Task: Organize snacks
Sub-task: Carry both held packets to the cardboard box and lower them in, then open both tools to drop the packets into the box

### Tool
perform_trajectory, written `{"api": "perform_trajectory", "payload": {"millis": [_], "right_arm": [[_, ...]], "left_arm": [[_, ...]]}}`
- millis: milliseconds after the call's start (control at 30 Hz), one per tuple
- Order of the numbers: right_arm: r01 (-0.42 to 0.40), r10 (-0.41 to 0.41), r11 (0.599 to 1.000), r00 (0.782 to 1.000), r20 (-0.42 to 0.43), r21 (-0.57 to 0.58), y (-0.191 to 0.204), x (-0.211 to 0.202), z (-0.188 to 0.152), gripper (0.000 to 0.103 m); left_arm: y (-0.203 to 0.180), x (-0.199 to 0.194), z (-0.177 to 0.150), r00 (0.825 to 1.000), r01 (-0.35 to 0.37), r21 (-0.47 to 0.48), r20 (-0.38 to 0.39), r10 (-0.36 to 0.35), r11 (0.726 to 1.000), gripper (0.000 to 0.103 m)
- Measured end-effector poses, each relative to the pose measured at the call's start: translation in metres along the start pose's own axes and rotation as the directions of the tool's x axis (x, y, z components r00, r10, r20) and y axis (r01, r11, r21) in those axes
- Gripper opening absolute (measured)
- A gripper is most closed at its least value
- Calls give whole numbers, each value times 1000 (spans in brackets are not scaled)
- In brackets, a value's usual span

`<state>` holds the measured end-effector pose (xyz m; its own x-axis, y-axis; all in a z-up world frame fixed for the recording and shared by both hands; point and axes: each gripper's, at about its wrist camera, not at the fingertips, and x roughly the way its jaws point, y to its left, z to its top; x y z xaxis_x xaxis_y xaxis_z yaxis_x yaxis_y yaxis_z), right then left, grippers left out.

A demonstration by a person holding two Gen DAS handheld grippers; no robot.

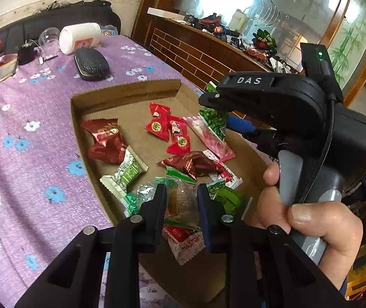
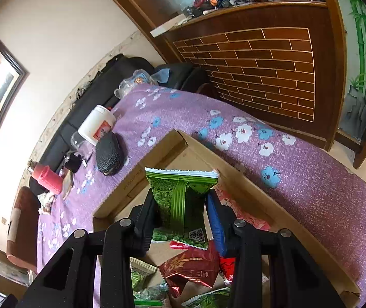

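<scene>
A: Over the shallow brown cardboard tray [image 1: 98, 102], the left gripper [image 1: 180, 200] is clamped on a clear-wrapped yellowish candy [image 1: 181, 201].

B: And the right gripper [image 2: 183, 213]?

A: It is clamped on a green foil snack packet [image 2: 180, 195], held upright above the red foil packets [image 2: 193, 269] in the tray.

B: I'd carry each one low over the purple flowered tablecloth [image 1: 29, 154] and grip the packets mid-body, since foil probably slips. Release only once each rests with its own kind.
</scene>
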<state>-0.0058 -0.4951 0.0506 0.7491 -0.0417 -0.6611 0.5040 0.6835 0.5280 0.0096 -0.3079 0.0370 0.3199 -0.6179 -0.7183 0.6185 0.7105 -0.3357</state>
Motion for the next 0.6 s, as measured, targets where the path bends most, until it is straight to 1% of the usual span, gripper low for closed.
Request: {"api": "perform_trajectory", "payload": {"millis": [133,300,467,600], "right_arm": [[-1,1,1000,999,-38,6,-2,9,-2,40],[9,-9,1000,999,-50,-15,2,12,-5,41],[12,-14,999,998,-67,-36,6,17,-8,41],[14,-17,999,997,-70,-42,8,18,-9,42]], "left_arm": [[4,4,-2,1000,4,-11,-4,-4,1000,23],[7,4,-4,1000,8,-11,-2,-8,1000,23],[8,3,-7,1000,-8,-1,15,8,1000,23],[10,4,-7,1000,1,-4,15,-1,1000,23]]}}
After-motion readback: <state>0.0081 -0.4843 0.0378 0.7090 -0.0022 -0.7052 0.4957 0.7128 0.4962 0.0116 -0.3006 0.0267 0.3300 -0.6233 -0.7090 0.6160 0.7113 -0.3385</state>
